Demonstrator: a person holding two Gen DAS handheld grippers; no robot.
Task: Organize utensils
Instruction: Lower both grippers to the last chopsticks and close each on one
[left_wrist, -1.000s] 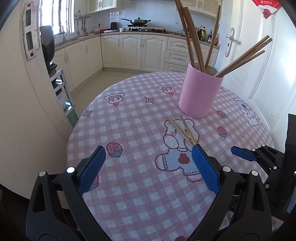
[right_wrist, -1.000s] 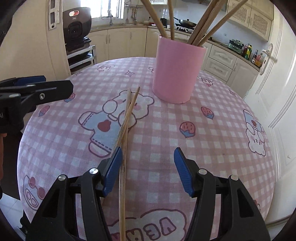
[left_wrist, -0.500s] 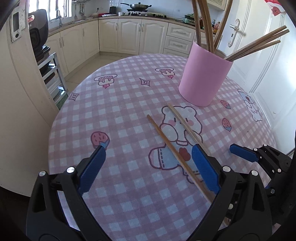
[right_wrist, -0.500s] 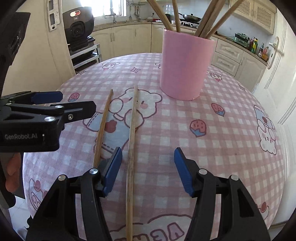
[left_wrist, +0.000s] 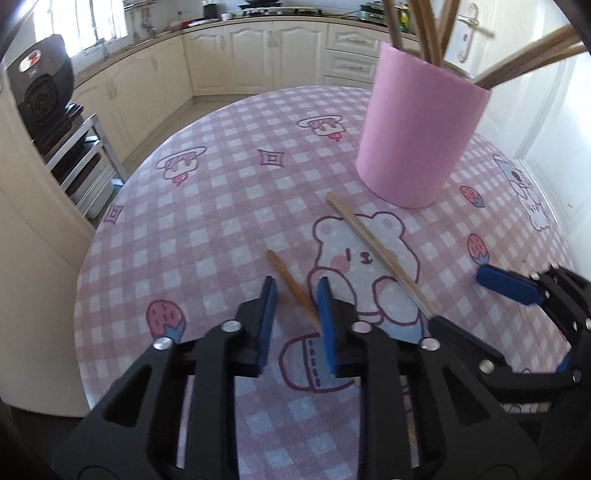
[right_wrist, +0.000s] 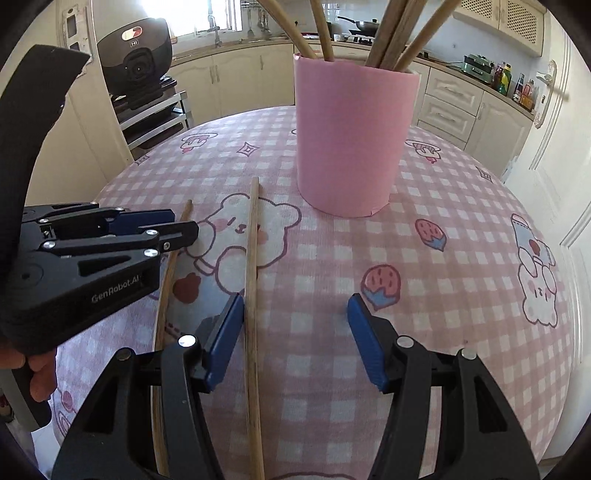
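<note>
Two chopsticks remain loose on the tablecloth (right_wrist: 443, 192). The left gripper (left_wrist: 295, 314), jaws narrowed but not clamped, straddles the darker chopstick (left_wrist: 291, 284); the right gripper (right_wrist: 295, 328) gapes around the paler chopstick (right_wrist: 253, 266). Several others already stand in the pink cup (right_wrist: 351, 140), upper centre.

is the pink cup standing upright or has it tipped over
Upright. The pink cup stands on its base on the checked tablecloth, open rim on top, with chopsticks in the cup leaning out of it.

Sunlit kitchen, cream cabinets (left_wrist: 255, 55)
</note>
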